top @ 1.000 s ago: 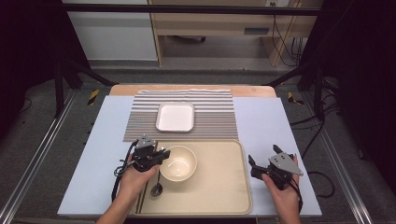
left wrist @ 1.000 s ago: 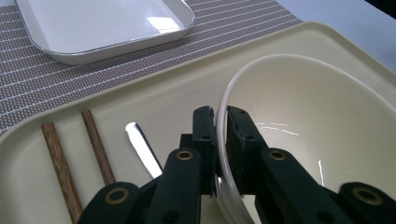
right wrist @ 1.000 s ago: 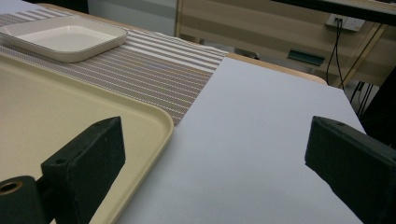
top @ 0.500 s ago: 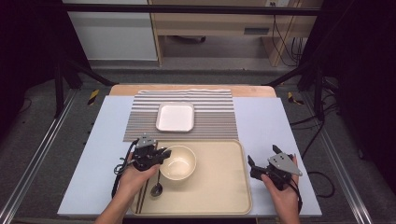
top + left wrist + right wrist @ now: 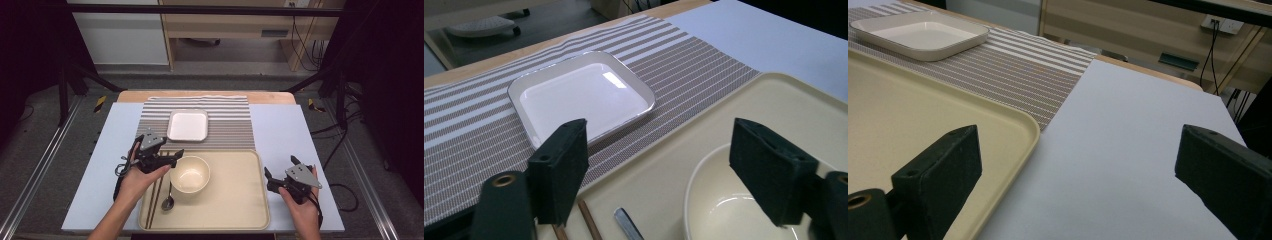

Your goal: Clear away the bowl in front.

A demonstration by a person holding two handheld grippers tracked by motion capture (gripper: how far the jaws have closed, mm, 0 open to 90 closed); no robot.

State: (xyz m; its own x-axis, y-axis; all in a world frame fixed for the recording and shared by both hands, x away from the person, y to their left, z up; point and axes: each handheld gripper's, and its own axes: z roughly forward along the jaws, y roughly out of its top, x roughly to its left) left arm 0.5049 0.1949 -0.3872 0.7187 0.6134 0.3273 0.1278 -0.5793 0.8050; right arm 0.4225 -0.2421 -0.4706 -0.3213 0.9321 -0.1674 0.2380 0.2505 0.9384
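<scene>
A cream bowl (image 5: pixel 190 174) sits on the beige tray (image 5: pixel 235 200), toward its left side. My left gripper (image 5: pixel 175 156) hovers at the bowl's left rim, pointing right. Its jaws have just been opening and now stand wide. In the left gripper view the bowl (image 5: pixel 734 210) lies low beside the right jaw, with no pad pressing on it, and my left gripper (image 5: pixel 659 170) holds nothing. My right gripper (image 5: pixel 270 180) rests open by the tray's right edge. In its own view my right gripper (image 5: pixel 1078 175) spans the tray's corner (image 5: pixel 1013 125) and the bare blue mat.
A spoon (image 5: pixel 168 200) and chopsticks (image 5: pixel 156 192) lie on the tray left of the bowl. A white square plate (image 5: pixel 187 125) sits on a striped placemat (image 5: pixel 230 125) behind the tray. The blue mat (image 5: pixel 285 135) covers the table.
The left gripper's jaws, narrow at the bowl's left rim before, have spread apart. The bowl stays on the tray. The right gripper has not moved.
</scene>
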